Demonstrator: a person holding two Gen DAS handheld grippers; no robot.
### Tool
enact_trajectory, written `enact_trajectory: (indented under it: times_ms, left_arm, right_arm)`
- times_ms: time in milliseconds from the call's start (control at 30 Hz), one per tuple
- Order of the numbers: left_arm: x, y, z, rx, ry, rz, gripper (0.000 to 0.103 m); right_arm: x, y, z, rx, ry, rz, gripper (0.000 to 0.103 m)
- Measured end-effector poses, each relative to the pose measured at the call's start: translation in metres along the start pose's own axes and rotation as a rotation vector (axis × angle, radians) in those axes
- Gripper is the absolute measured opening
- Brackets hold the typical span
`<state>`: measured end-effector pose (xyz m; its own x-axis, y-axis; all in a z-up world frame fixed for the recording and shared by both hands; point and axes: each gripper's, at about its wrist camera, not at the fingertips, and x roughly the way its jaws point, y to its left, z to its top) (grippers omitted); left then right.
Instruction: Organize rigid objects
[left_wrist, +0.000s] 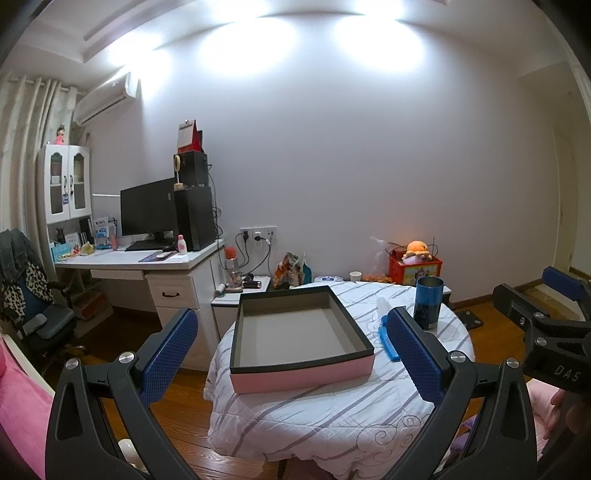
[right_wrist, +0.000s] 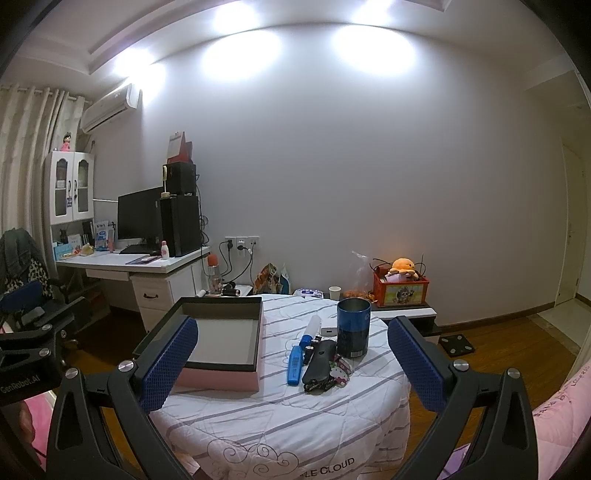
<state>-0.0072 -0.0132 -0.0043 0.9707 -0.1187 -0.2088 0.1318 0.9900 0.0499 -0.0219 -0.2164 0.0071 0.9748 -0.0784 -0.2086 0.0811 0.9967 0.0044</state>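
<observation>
A pink box with a black rim (left_wrist: 300, 380) lies open and empty on the round table (left_wrist: 332, 410), which is covered by a striped white quilt. My left gripper (left_wrist: 291, 325) hovers open just in front of the box, holding nothing. Right of the box (right_wrist: 218, 381) stand a blue cup (right_wrist: 353, 328), a blue highlighter (right_wrist: 294, 363), a black remote (right_wrist: 319, 360), keys on a cartoon keychain (right_wrist: 338, 371), a white tube (right_wrist: 312, 326) and a small white block (right_wrist: 328, 331). My right gripper (right_wrist: 291, 328) is open and empty, short of these items.
Behind the table stand a low white cabinet (right_wrist: 402, 314), a red toy box with an orange plush (right_wrist: 400, 288) and a paper cup (right_wrist: 334, 293). A desk with a monitor (left_wrist: 147, 210) and a chair (left_wrist: 33, 306) are at the left. Pink bedding (right_wrist: 561, 413) lies near right; a black scale (right_wrist: 456, 343) is on the floor.
</observation>
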Motion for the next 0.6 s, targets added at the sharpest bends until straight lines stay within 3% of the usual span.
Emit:
enact_trajectory:
  times_ms: [600]
  left_arm:
    - [0.001, -0.0014, -0.0003, 0.005, 0.009, 0.003, 0.103]
  right_arm:
    - [-0.0002, 0.0004, -0.0018, -0.007, 0.007, -0.001, 0.103]
